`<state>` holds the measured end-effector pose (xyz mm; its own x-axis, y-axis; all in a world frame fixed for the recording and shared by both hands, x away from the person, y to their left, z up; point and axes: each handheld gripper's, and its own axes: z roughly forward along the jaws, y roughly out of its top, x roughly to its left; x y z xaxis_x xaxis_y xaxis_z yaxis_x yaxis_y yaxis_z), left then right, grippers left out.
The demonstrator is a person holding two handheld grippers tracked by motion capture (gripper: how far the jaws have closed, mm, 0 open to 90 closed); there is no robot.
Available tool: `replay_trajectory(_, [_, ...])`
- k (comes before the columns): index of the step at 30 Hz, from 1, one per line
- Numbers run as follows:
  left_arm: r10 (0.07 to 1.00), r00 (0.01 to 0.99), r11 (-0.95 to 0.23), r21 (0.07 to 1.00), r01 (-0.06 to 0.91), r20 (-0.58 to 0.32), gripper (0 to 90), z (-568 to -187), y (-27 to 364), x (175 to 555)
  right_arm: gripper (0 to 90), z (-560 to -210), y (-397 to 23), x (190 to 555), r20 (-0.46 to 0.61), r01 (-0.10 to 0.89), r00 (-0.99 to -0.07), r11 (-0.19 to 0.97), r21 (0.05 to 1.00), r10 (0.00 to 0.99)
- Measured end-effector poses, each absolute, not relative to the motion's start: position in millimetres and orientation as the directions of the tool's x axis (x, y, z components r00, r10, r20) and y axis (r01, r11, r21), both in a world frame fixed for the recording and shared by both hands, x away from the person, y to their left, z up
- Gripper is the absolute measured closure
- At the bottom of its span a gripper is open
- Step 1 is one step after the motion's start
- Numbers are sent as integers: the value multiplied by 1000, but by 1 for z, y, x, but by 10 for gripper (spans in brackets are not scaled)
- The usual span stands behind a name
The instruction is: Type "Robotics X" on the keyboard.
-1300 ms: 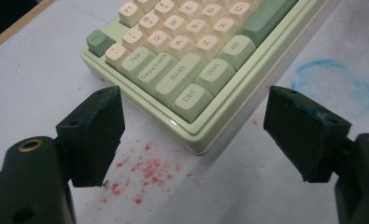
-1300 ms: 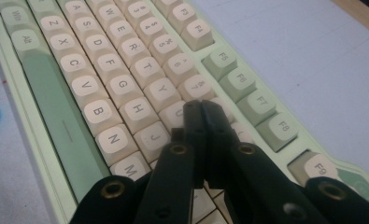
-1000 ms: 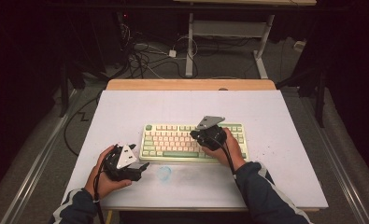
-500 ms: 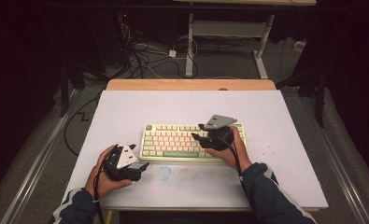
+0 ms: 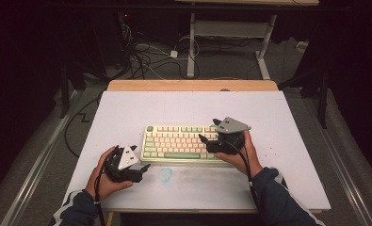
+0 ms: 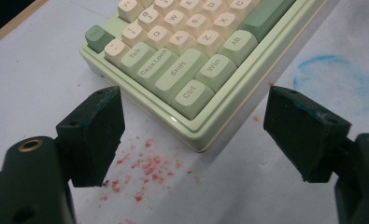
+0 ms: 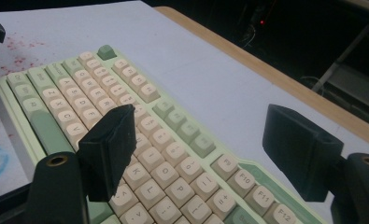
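A pale green keyboard [image 5: 179,143] with cream keys lies in the middle of the white table [image 5: 278,117]. My right gripper [image 5: 203,140] hovers over the keyboard's right end and points left along it. In the right gripper view its jaws [image 7: 203,123] stand wide apart above the key rows [image 7: 140,140]; they have just been opening, with nothing gripped. My left gripper [image 5: 145,166] rests low on the table by the keyboard's near left corner. In the left gripper view it is open [image 6: 194,105], the corner with the Ctrl key [image 6: 189,93] lying between the jaws, untouched.
Red specks [image 6: 147,165] dot the table in front of the left gripper, and a faint blue ring [image 5: 165,174] marks the surface near the front edge. A wooden strip [image 5: 193,85] borders the far side. Beyond it are floor cables [image 5: 146,56] and a desk frame [image 5: 191,42].
The right hand has moved to the right along the keyboard and lifted slightly. The left hand and the keyboard have stayed put.
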<state>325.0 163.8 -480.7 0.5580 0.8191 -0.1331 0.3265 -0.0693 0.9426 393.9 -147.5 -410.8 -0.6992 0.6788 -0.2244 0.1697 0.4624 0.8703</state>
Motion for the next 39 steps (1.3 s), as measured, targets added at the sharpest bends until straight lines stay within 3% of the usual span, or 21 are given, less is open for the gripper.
replay_trajectory(11, [827,545,-56,946,321,-136,193,-479,165,326,261,-413,-162,375,-270,131,-680,475,870,682])
replay_trajectory(19, [840,528,-53,948,314,-128,262,-476,167,327,262,-417,-177,357,-295,96,-664,470,878,687])
replay_trajectory(26, [819,554,-53,942,332,-149,474,-471,168,324,263,-418,-195,341,-320,72,-647,474,878,692])
replay_trajectory(35, [781,590,-37,929,369,-203,832,-462,167,323,263,-432,-222,323,-336,111,-617,501,858,712])
replay_trajectory(39, [768,592,-15,916,401,-246,872,-458,163,324,263,-439,-233,315,-332,131,-604,501,855,725])
